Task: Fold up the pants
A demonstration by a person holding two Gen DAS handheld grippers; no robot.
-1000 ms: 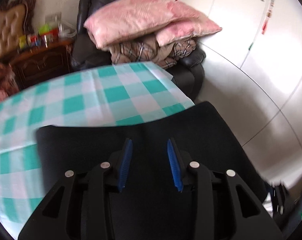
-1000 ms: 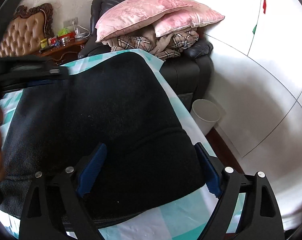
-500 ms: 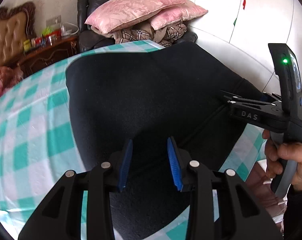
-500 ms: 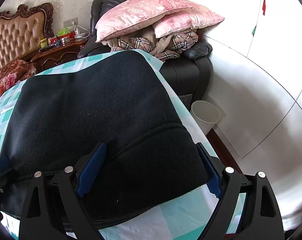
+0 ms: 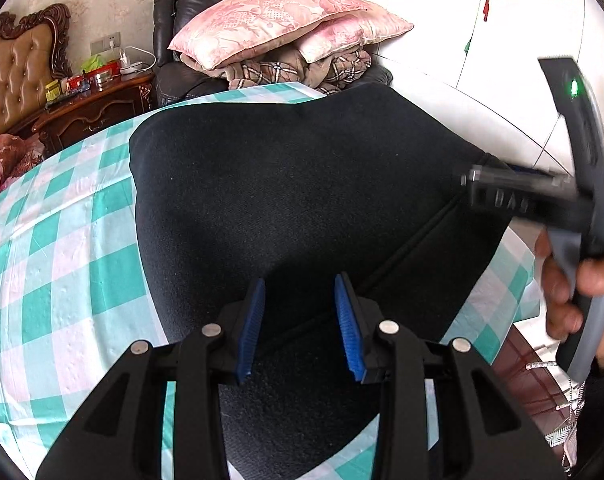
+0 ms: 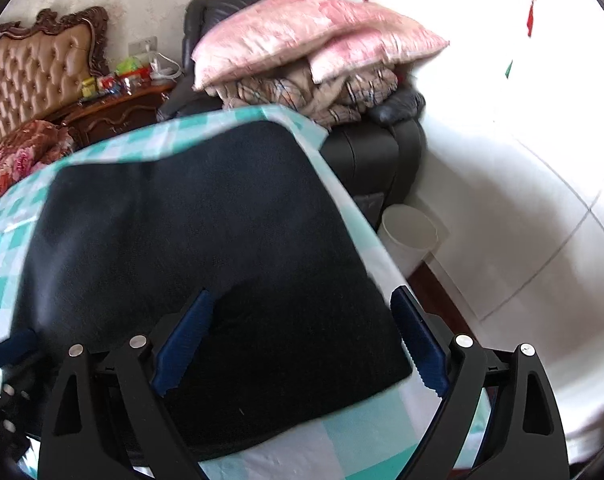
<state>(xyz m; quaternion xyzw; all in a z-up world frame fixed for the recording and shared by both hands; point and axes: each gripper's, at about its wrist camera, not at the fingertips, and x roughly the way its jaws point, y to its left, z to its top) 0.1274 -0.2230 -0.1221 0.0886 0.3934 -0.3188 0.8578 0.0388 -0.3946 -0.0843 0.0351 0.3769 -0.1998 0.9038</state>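
Black pants [image 5: 302,184] lie folded on the green-and-white checked tablecloth [image 5: 61,264], which also shows in the right wrist view [image 6: 285,452]. My left gripper [image 5: 299,282] sits at the near edge of the pants. Black cloth fills the narrow gap between its blue pads [image 5: 253,328], and it looks shut on the fold. My right gripper [image 6: 302,296] hovers over the pants [image 6: 205,232] at their right end. Its jaws are wide and still opening, and the pads do not press the cloth. From the left wrist the right gripper [image 5: 502,196] appears blurred, held by a hand [image 5: 574,292].
Pink pillows [image 5: 285,20] and a plaid blanket are piled on a dark leather armchair [image 6: 382,152] beyond the table. A white bin [image 6: 410,228] stands on the floor by the table's right edge. At back left are a wooden nightstand [image 5: 93,112] and a tufted headboard [image 6: 33,76].
My left gripper carried a layer of the pants across and down onto the table, then stopped. The right gripper's jaws widened slightly, and that gripper now shows motion blur.
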